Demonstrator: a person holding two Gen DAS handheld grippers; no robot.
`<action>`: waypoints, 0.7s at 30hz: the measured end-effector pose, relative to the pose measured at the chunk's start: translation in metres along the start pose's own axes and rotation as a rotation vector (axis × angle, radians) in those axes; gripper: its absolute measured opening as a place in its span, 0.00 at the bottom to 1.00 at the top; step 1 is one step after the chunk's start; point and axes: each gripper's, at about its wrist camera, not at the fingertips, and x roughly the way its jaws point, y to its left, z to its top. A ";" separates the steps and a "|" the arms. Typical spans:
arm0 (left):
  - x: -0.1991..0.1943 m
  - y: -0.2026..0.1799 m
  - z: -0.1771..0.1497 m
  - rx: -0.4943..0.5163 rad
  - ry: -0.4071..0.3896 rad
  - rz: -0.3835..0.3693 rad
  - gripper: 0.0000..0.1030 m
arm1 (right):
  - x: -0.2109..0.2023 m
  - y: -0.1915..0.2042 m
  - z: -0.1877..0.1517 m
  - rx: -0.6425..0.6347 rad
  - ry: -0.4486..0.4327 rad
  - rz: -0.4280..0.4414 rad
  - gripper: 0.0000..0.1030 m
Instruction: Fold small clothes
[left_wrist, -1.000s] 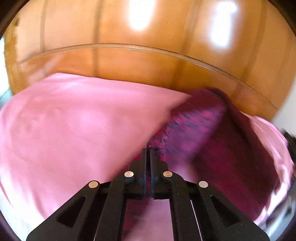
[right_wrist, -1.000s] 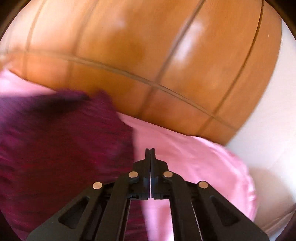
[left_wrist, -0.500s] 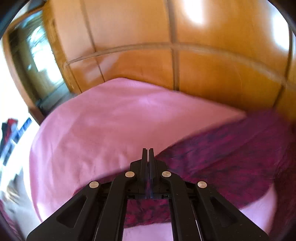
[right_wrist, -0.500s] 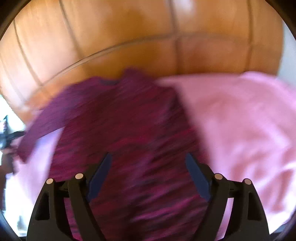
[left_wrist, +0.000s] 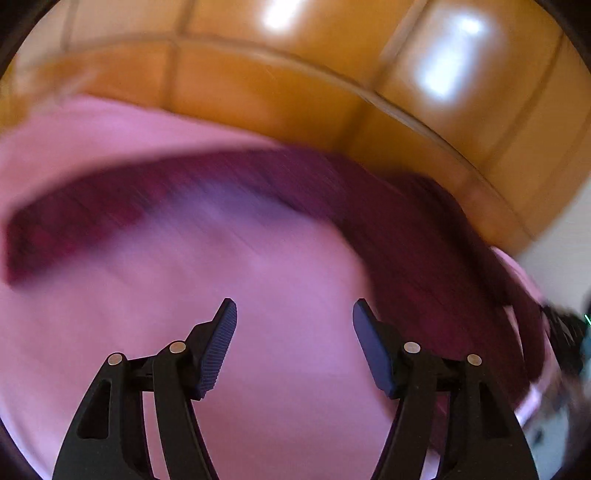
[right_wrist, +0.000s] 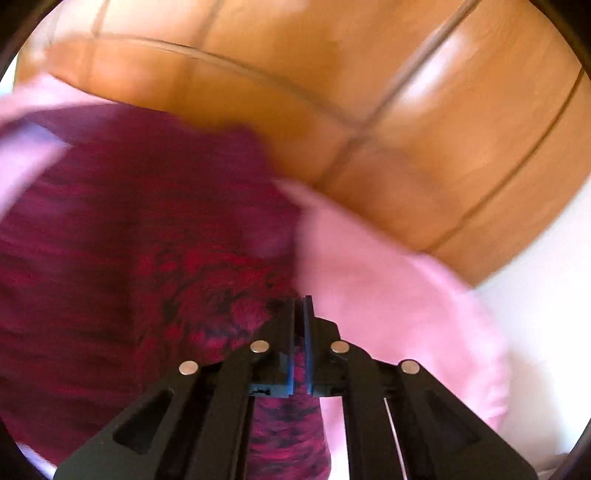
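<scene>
My left gripper (left_wrist: 294, 314), just opened, hangs released over the pink bedsheet (left_wrist: 258, 280); my right gripper (right_wrist: 299, 306) clenches the magenta-and-black knit garment's (right_wrist: 155, 251) hem.

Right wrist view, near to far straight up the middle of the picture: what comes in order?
right gripper, shut on the magenta garment → garment's body → wooden headboard.

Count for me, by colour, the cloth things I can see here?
Dark magenta garment: 1
Pink sheet beneath it: 1
Total: 2
</scene>
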 end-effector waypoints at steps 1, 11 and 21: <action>0.005 -0.007 -0.009 -0.005 0.022 -0.046 0.62 | 0.012 -0.014 -0.001 -0.021 0.008 -0.077 0.00; 0.048 -0.046 -0.053 -0.188 0.143 -0.372 0.62 | 0.143 -0.117 -0.013 0.156 0.247 -0.209 0.00; 0.057 -0.065 -0.052 -0.214 0.163 -0.466 0.62 | 0.100 -0.116 -0.064 0.591 0.250 0.486 0.52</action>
